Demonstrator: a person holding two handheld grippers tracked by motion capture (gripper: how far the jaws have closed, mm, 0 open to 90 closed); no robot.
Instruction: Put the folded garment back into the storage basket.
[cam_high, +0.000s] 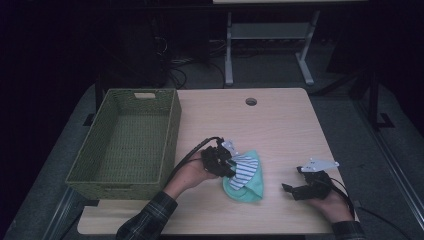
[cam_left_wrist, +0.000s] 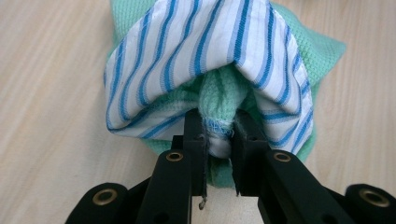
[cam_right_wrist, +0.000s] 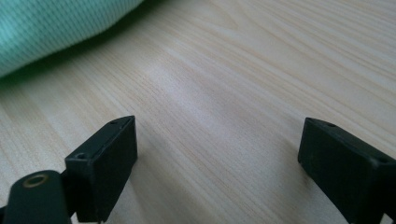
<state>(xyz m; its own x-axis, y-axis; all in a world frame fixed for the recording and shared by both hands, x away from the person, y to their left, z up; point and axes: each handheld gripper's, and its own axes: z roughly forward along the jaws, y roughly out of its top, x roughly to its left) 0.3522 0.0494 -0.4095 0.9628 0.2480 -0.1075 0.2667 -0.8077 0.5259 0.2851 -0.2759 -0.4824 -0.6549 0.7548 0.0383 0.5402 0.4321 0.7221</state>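
Note:
A mint-green knitted cloth (cam_high: 250, 187) lies bunched on the wooden table (cam_high: 280, 125), with a white cloth with blue stripes (cam_high: 245, 170) draped over it. My left gripper (cam_high: 231, 167) is shut on a fold of both cloths at their left edge; in the left gripper view the jaws pinch the green cloth (cam_left_wrist: 219, 93) and a bit of the striped cloth (cam_left_wrist: 187, 42) between them (cam_left_wrist: 219, 133). My right gripper (cam_high: 295, 181) rests open near the table's front right, to the right of the cloths, with bare table between its jaws (cam_right_wrist: 217, 149) and the green cloth (cam_right_wrist: 51, 28) at the upper left.
An empty green woven basket (cam_high: 170, 130) stands on the table's left side, close beside my left hand. A round cable hole (cam_high: 251, 101) sits near the far edge. Beyond the table are a desk frame (cam_high: 270, 45) and cables on a dark floor.

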